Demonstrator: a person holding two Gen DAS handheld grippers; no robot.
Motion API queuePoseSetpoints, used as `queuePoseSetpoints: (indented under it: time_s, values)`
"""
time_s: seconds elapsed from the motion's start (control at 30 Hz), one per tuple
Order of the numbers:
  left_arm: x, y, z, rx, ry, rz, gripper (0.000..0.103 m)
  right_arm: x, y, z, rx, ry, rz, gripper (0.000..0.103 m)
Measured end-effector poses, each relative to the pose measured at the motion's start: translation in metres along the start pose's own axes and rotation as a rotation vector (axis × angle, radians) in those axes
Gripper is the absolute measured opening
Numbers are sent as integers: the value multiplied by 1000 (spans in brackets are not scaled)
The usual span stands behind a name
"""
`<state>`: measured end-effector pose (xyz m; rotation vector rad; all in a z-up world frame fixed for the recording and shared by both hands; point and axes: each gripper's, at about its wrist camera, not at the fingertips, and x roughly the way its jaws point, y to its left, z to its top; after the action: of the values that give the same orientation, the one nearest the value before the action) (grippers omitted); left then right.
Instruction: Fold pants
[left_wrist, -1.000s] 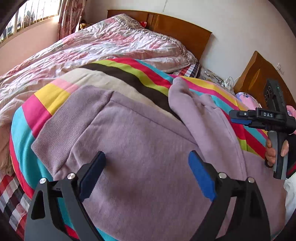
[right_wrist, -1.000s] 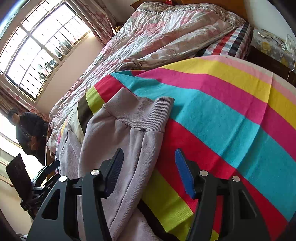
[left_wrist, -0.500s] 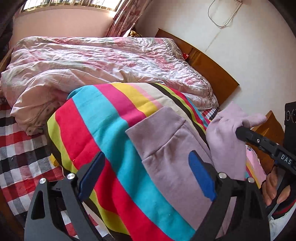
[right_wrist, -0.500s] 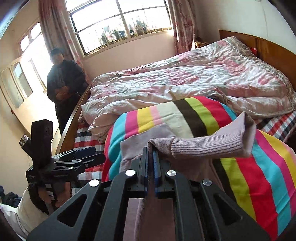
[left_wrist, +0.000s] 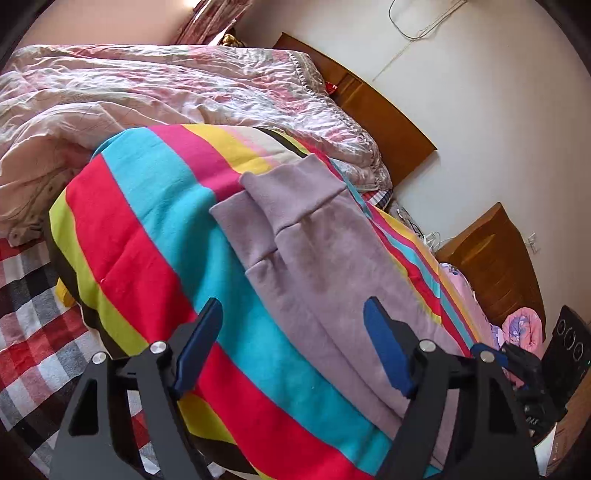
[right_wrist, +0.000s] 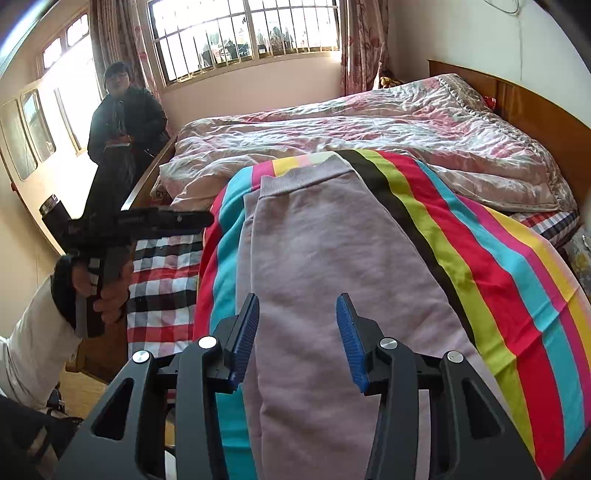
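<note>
Lilac sweatpants lie folded lengthwise on a rainbow-striped blanket, ribbed cuff end far from me. In the right wrist view the pants run up the middle, cuffs at the far end. My left gripper is open and empty, above the pants' near left edge. My right gripper is open and empty, just above the pants. The left gripper also shows at the left of the right wrist view; the right gripper's body shows at the lower right of the left wrist view.
A pink quilt covers the far bed, wooden headboard behind. Plaid sheet lies left of the blanket. A person in dark clothes stands by the window. A wooden nightstand is at right.
The right gripper carried the pant leg cuff over onto the other leg and opened, letting it go. The left gripper stayed open and swung toward the pants' left edge.
</note>
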<state>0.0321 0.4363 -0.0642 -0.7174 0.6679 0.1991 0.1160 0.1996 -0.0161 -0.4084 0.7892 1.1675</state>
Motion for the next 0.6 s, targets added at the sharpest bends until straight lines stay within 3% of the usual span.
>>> queuePoseSetpoints:
  time_s: [0.2,0.37,0.6]
  values:
    - [50,-8,20,-9,58,-31,67,-2,30,-71,-22,57,-57,28]
    - [66,2,23,-29,81,-15,61,24,36,-85,-66,125,-106,21]
    - [54,9,21,-37,69,-49,66,31,46,-90,-174,152,-174,21]
